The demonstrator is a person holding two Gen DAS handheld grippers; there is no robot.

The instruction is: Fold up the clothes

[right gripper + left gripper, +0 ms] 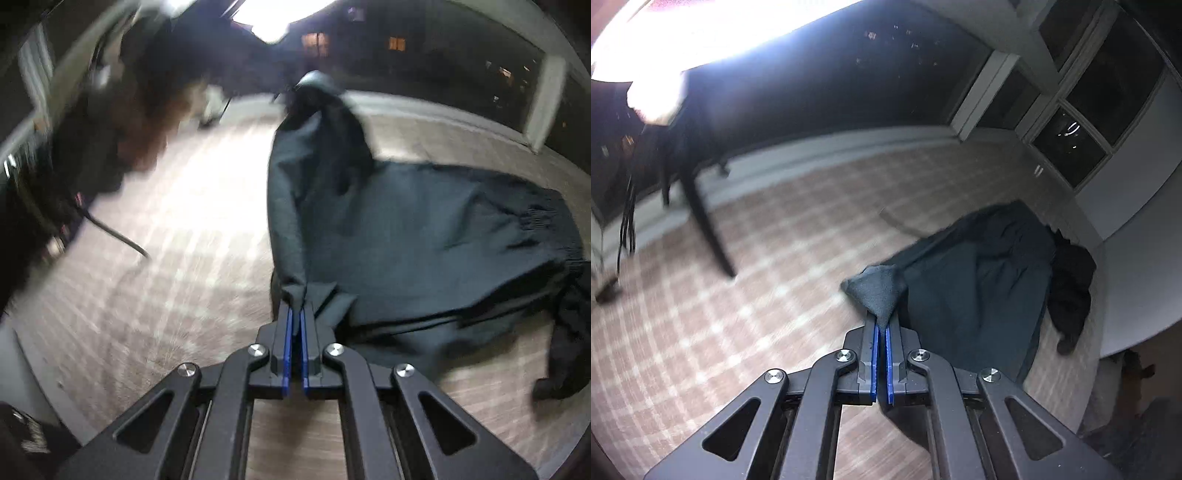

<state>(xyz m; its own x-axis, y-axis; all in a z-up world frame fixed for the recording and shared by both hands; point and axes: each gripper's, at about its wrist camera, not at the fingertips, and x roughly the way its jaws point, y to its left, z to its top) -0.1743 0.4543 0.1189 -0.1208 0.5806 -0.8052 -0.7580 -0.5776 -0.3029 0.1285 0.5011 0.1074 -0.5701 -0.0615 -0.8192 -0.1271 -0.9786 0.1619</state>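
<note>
Dark teal garment (pixel 424 236) – elastic waistband at one end, so likely trousers or shorts – lies partly on the checked rug (pixel 738 295), partly lifted off it. Two corners of its near edge are up, each held by a gripper; the waistband end stays on the floor, likely to serve as the anchor for a fold.

Left gripper (pixel 882 328): jaws pressed together on a corner, cloth bunched into a small triangle above the tips. Right gripper (pixel 296 314): jaws pinching another corner of the same edge, fabric stretched taut between the two – a two-point hold keeps the edge straight. Both views motion-blurred.

A black garment (pixel 1071 288) lies crumpled just beside the teal one, touching its far end. Dark table legs (pixel 705 229) stand well apart on the rug. Whether this lift opens the garment flat or carries the edge over into a fold – can't tell.
</note>
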